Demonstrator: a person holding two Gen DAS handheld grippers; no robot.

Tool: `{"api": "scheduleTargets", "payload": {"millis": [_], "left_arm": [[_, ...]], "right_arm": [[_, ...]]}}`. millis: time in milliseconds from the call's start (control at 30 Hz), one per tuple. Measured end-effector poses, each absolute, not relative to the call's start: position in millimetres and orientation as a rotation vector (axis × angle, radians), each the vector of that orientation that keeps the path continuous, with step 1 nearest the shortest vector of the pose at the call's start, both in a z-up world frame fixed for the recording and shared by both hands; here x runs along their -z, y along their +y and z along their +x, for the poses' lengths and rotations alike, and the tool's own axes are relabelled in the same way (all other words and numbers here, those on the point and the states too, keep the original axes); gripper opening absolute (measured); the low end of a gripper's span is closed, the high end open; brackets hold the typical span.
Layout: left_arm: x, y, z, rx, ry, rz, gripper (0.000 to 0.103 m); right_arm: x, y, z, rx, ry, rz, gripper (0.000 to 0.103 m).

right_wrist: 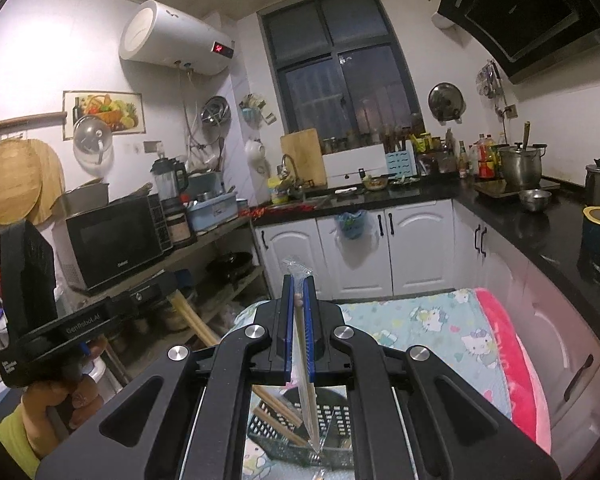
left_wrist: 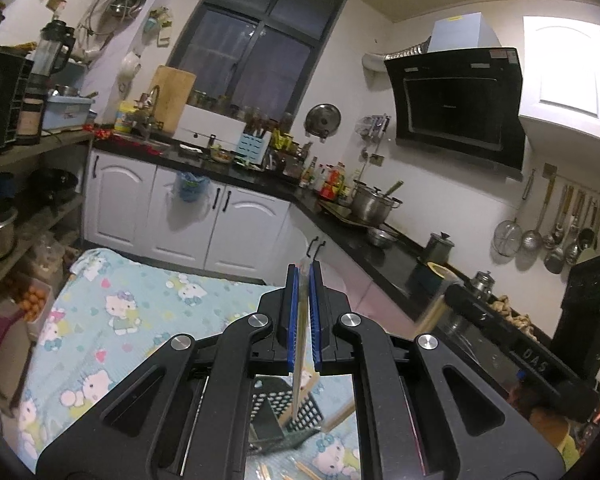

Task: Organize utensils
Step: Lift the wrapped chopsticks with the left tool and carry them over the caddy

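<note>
Below, black perforated basket (left_wrist: 296,412) under both chopstick-clamping tools (left_wrist: 302,276) (right_wrist: 299,284), Hello Kitty cloth (left_wrist: 140,300) around.

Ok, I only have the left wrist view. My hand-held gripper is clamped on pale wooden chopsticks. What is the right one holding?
Observer: The right hand-held gripper is shut on chopsticks in a clear plastic sleeve.
Operator: Where does the lower end point?
Observer: Down into the black perforated plastic basket.
Operator: Does the sleeve end at the fingertips?
Observer: No, its crinkled top sticks out beyond them.
Operator: And my side, seen from there?
Observer: The pale wooden chopsticks in the left hand-held gripper slant down toward that same basket.
</note>
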State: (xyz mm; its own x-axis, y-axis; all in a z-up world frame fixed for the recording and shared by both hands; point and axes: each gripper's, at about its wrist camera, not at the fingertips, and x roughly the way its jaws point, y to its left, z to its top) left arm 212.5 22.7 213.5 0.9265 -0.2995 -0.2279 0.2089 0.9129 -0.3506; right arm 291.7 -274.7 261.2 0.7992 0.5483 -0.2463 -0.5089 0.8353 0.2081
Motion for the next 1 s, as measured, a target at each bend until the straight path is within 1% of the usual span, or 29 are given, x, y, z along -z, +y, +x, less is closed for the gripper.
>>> {"api": "scheduleTargets", "payload": {"millis": [333,1000], "left_arm": [[-201,21,227,0.209,0.272,-0.282,0.003],[-152,7,241,0.214,0.324,-0.254,0.003]], "right_arm": [[-255,-278,312,-0.533,0.278,0.162,0.005],[-209,-267,329,-0.493,0.289,0.133,0.005]]}}
